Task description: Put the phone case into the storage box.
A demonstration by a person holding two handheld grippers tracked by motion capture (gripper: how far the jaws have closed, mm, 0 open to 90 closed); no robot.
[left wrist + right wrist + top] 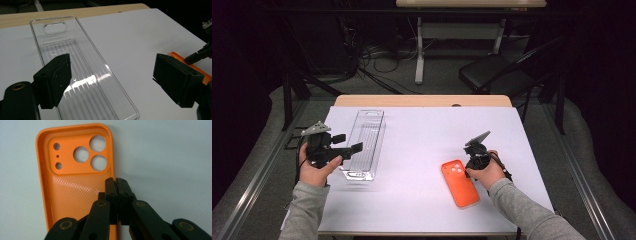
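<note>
Black right gripper (116,181), jaws pressed together on the right rim of the orange phone case (75,170) at lower right of the white table sheet (422,145); left gripper (343,142), jaws spread, over the clear tray (364,142) at left.

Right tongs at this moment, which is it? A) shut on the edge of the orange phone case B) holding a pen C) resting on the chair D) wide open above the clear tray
A: in the right gripper view the right tongs stand closed together over the side wall of the orange phone case, which lies open side up on the white table cover.
</note>
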